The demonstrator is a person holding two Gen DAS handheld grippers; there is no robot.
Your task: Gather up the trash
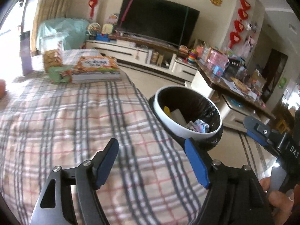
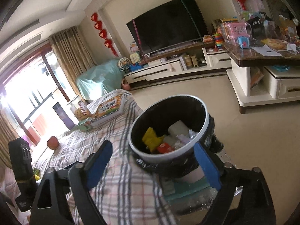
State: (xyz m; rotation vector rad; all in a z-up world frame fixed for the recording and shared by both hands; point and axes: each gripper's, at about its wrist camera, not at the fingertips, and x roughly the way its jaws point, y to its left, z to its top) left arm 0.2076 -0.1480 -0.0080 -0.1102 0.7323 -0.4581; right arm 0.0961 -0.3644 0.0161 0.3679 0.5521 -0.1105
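Both grippers, left [image 1: 150, 161] and right [image 2: 151, 166], gape wide, empty | bin [image 2: 203, 112] right of cloth [image 1: 75, 116] | we judge its wrappers [image 2: 151, 139] light, crushable; pinch mid-body

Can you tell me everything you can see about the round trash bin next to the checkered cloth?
The trash bin is round, with a white rim and a shiny black bag lining it and folding over the outside. It stands upright on the floor, right against the edge of the plaid cloth. It is open on top and partly full: a yellow wrapper, a white block, something orange-red and crumpled paper lie inside. Neither gripper touches it.
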